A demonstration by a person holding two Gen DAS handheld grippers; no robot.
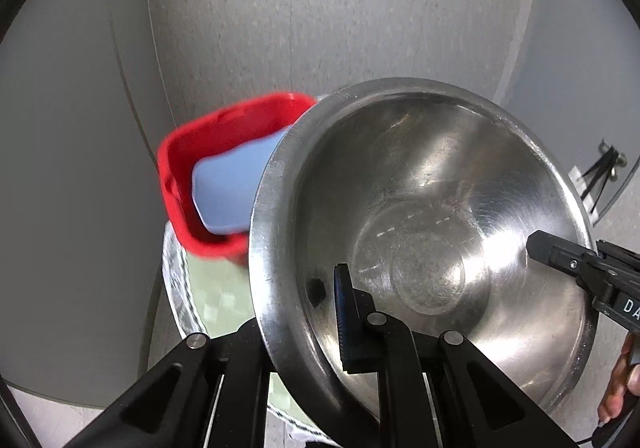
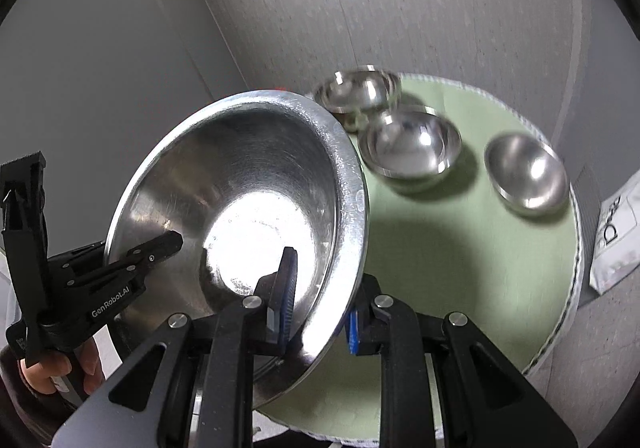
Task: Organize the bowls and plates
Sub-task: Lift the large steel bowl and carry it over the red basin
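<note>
Gripping a large steel bowl (image 1: 432,232) from opposite sides, two hand-held grippers hold it tilted above a round table with a pale green cover (image 2: 460,248). The left gripper (image 1: 316,312) is pinched tight on the bowl's rim, one finger inside the basin and the other hidden beneath the wall. The right gripper (image 2: 320,288) clamps the opposite rim, one blue-padded finger within and one outside. Behind the bowl, in the left wrist view, a red tub (image 1: 208,167) holds a light blue plate (image 1: 228,191), both blurred. Three small steel bowls (image 2: 412,147) sit on the green cover beyond the raised bowl, two close together, one apart at the right.
</note>
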